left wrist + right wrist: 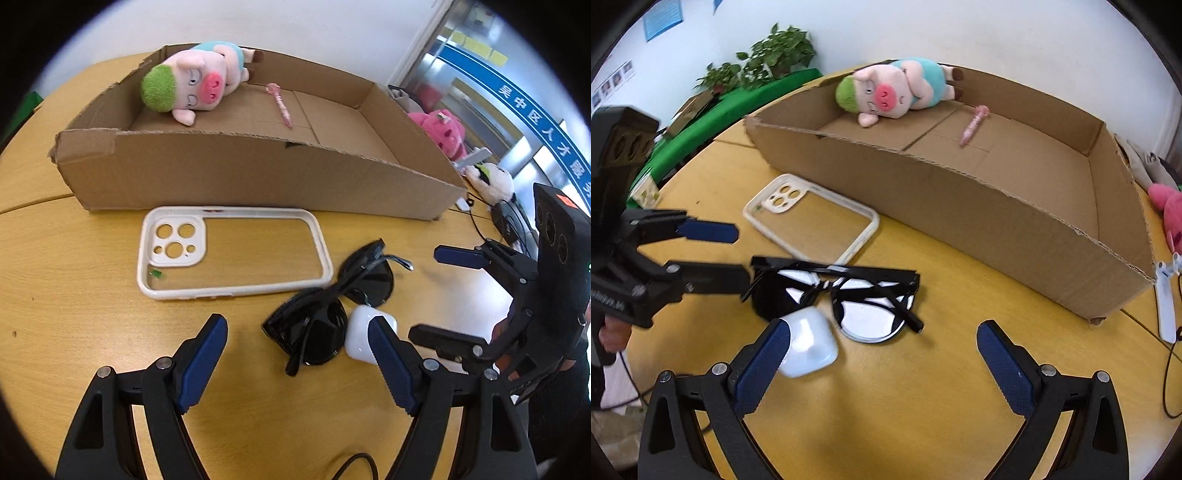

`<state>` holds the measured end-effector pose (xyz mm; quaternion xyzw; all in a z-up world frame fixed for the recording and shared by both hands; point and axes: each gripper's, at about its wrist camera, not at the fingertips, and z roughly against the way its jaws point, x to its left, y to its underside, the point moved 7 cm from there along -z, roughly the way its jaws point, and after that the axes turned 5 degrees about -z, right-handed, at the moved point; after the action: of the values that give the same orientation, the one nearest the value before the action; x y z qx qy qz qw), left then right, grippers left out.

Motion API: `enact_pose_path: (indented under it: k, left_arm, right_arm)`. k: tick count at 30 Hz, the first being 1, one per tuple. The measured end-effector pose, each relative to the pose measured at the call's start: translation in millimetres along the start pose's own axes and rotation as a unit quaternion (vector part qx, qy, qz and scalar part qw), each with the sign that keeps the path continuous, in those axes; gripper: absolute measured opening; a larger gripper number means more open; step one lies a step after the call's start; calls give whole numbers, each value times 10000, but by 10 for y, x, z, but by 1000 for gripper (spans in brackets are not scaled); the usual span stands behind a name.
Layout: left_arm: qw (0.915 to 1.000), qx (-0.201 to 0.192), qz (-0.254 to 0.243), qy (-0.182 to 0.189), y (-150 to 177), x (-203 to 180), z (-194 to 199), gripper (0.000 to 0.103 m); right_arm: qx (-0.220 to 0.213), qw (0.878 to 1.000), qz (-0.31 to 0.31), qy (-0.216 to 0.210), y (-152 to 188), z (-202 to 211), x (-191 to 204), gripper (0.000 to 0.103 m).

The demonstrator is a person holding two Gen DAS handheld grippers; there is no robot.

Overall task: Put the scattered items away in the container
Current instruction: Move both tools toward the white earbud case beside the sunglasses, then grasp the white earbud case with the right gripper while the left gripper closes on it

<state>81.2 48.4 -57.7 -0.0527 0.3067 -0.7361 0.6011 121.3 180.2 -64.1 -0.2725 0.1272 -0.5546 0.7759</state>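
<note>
Two blue-padded jaws of the left hand-held gripper (299,360) are standing apart and empty over folded black sunglasses (328,299) on the desk (74,314). At three o'clock, the right hand-held gripper (884,360) is also gaping empty. Likely light, stiff, slippery and scratch-prone, the sunglasses are best pinched across the frame bridge. At twelve o'clock, the cardboard box (258,177) is waiting.

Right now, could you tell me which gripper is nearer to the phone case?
Left. The left gripper hovers just in front of the phone case; the right gripper sits farther away, beyond the sunglasses.
</note>
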Motion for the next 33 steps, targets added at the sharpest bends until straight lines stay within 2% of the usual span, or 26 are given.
enact_pose_path:
  k: [3, 9, 12, 16, 20, 24, 27, 29, 33]
  left_arm:
    - [9992, 58, -197, 330, 80, -102, -34, 78]
    - [9923, 125, -613, 1067, 160, -371, -29, 78]
    - [9891, 128, -752, 1257, 153, -467, -41, 78]
    - [9895, 247, -794, 1185, 120, -498, -155, 74]
    - [9882, 501, -848, 1171, 148, -528, -295, 60]
    - [9868, 558, -962, 1179, 141, -606, -345, 58]
    - [9865, 613, -1093, 1052, 144, -644, -369, 49]
    - [9865, 668, -1155, 945, 152, -645, -373, 39]
    - [9861, 746, -1111, 987, 161, -664, -369, 39]
  right_arm:
    - [85, 9993, 198, -302, 143, -15, 193, 102]
    - [141, 9977, 433, -504, 269, -179, 430, 96]
    - [101, 9961, 679, -557, 262, -246, 530, 91]
    - [34, 9954, 862, -419, 255, -309, 552, 85]
    - [-6, 9945, 958, -415, 268, -269, 569, 68]
    - [-41, 9938, 1022, -429, 315, -227, 582, 53]
    - [-78, 9929, 1094, -452, 368, -192, 635, 53]
    - [-121, 9926, 1127, -430, 393, -177, 669, 52]
    - [-151, 9916, 1239, -347, 433, -148, 698, 52]
